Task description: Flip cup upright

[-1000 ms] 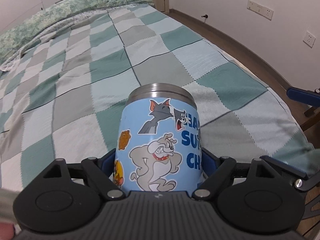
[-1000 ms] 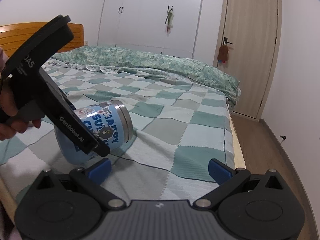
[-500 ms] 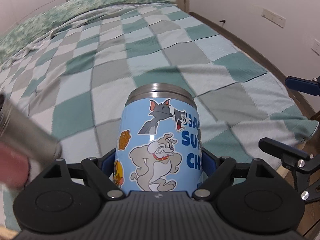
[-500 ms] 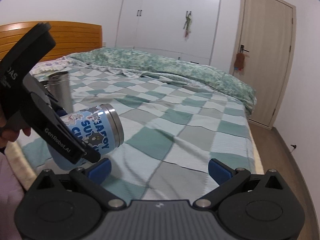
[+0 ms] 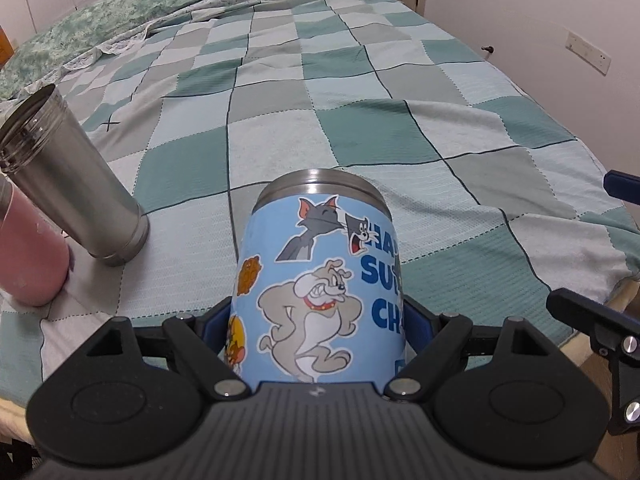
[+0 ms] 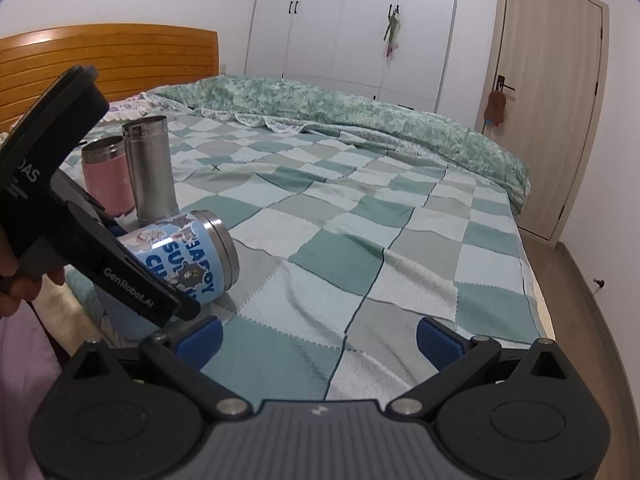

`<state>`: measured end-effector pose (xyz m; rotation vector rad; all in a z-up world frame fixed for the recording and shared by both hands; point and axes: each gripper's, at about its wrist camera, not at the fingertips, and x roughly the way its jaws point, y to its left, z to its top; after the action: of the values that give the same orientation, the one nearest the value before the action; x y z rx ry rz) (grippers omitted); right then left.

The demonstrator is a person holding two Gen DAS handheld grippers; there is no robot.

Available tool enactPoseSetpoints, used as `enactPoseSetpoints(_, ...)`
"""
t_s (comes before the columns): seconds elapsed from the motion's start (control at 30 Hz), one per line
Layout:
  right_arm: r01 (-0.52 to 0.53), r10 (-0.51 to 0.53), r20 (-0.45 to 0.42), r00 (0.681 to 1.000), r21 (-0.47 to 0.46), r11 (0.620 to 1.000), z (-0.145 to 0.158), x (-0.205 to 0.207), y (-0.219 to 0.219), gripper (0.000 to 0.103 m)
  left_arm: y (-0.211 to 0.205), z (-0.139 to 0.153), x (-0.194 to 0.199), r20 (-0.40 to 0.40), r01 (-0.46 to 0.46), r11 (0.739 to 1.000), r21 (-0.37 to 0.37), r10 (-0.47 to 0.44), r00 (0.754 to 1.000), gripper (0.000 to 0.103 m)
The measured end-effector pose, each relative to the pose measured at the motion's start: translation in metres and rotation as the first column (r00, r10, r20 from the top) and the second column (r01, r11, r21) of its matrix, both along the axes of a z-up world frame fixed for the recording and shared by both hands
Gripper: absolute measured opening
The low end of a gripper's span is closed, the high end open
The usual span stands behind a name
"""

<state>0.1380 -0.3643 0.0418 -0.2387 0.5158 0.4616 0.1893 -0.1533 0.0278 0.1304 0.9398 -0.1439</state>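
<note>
A light-blue cartoon-sticker cup (image 5: 320,304) with a steel rim sits between the fingers of my left gripper (image 5: 316,320), which is shut on its body. In the right wrist view the cup (image 6: 188,256) is held tilted, rim pointing right and a little up, just above the checked bed cover near the bed's front left corner. The left gripper (image 6: 120,276) shows there as a black body gripping the cup. My right gripper (image 6: 318,338) is open and empty, hovering over the bed's near edge to the right of the cup.
A tall steel tumbler (image 5: 72,184) and a pink cup (image 5: 28,256) stand upright at the left, close to the held cup; both also show in the right wrist view, the tumbler (image 6: 150,172) and pink cup (image 6: 106,176). The checked bed cover (image 6: 360,232) stretches ahead. A green quilt (image 6: 340,108) lies at the far end.
The left gripper has carried the cup leftward toward the steel tumbler and pink cup, which have come into view. The right gripper has stayed open and followed the view left.
</note>
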Motion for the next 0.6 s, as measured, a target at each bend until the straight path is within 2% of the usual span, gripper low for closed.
enactPoseSetpoints(0.13,0.009,-0.009,-0.005,1.000,-0.005,1.000,0.001,-0.001,0.002,0.103,0.005,0.000,0.001,-0.009,0.000,1.000,-0.026,0.000,1.000,0.087)
enactPoseSetpoints(0.2,0.010,-0.010,-0.004,1.000,-0.006,1.000,0.003,-0.002,0.002,0.103,0.010,0.006,-0.002,0.014,0.009,0.999,-0.044,-0.008,1.000,0.103)
enactPoseSetpoints(0.27,0.008,-0.008,-0.001,1.000,0.000,1.000,0.006,-0.004,0.002,0.103,0.017,0.015,-0.011,0.070,0.015,0.998,-0.058,-0.011,0.998,0.103)
enactPoseSetpoints(0.37,0.006,-0.006,0.007,1.000,0.003,1.000,0.013,-0.010,0.007,0.103,0.031,0.028,-0.023,0.112,0.031,0.995,-0.093,-0.020,0.994,0.103)
enactPoseSetpoints(0.6,-0.015,0.015,0.004,1.000,0.006,1.000,0.028,-0.018,0.043,0.103,0.072,0.046,-0.050,0.222,0.050,0.995,-0.081,-0.031,0.975,0.103)
